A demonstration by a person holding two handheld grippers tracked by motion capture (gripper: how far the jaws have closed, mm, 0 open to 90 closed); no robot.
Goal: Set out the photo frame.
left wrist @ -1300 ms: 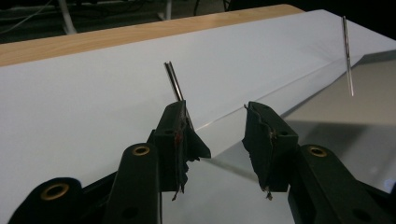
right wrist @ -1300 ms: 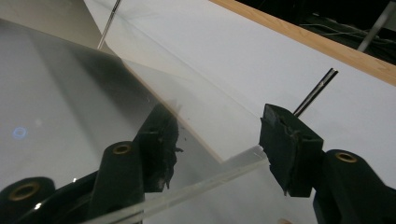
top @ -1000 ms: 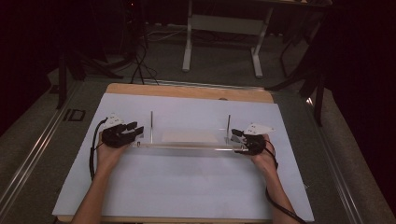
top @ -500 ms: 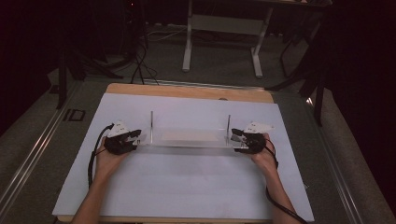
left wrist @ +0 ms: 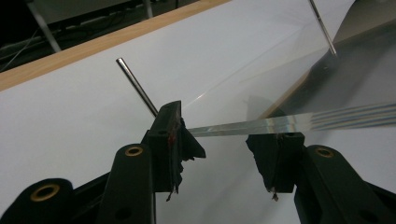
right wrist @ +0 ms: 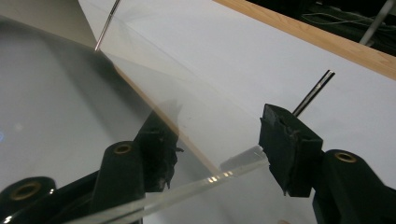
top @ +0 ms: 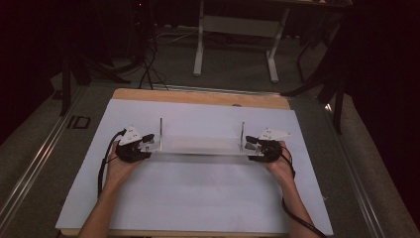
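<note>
The left gripper (top: 143,148) has moved in to the clear acrylic plate (top: 198,145), its jaws just opening around the plate's edge without pressing. The right gripper (top: 253,147) straddles the other end, unclamped. Two thin metal rods (top: 161,130) stand upright on the plate.

I see a clear plate (top: 198,145) lying across the middle of a sheet (top: 198,198) that covers the counter (top: 198,96), whose bare edge runs along the far side. One rod (top: 161,130) stands upright at the plate's left end, a second rod (top: 242,133) at its right end. My left claw (top: 146,145) sits at the plate's left end, just left of the first rod; my right claw (top: 251,146) sits at the right end, beside the second. A stand (top: 235,29) is on the floor beyond the counter.
</note>
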